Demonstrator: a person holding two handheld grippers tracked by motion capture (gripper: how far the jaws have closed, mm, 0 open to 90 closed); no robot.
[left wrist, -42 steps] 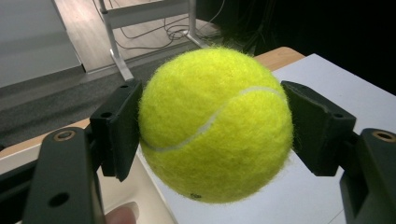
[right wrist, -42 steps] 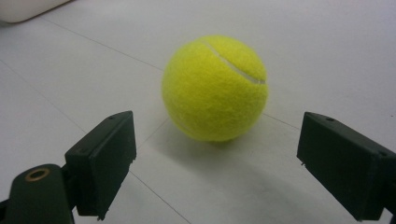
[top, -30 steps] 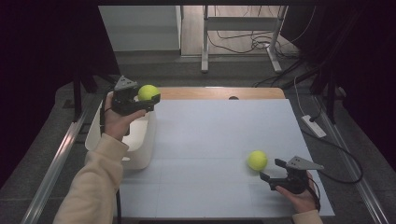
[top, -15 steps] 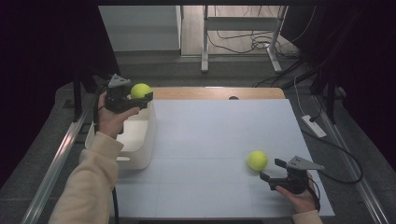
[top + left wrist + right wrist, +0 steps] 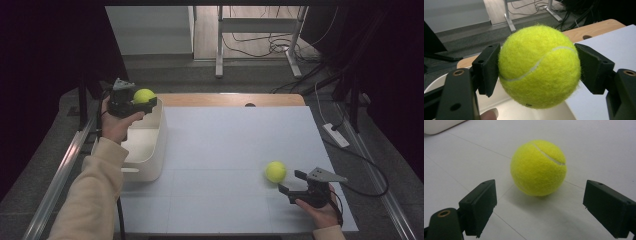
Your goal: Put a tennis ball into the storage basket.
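White table [image 5: 225,150]: ball [image 5: 275,171], perhaps bin [image 5: 150,160].

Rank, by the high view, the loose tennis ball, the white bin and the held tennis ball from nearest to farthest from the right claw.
1. Loose tennis ball, on the white table just ahead of the right claw.
2. White bin, at the table's left edge.
3. Held tennis ball, in the left claw above the bin's far end.

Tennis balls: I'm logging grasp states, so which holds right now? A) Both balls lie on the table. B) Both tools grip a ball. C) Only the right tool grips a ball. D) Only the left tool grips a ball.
D: the left tool clamps one tennis ball above the white bin, while the right tool stands open short of the other ball on the table.
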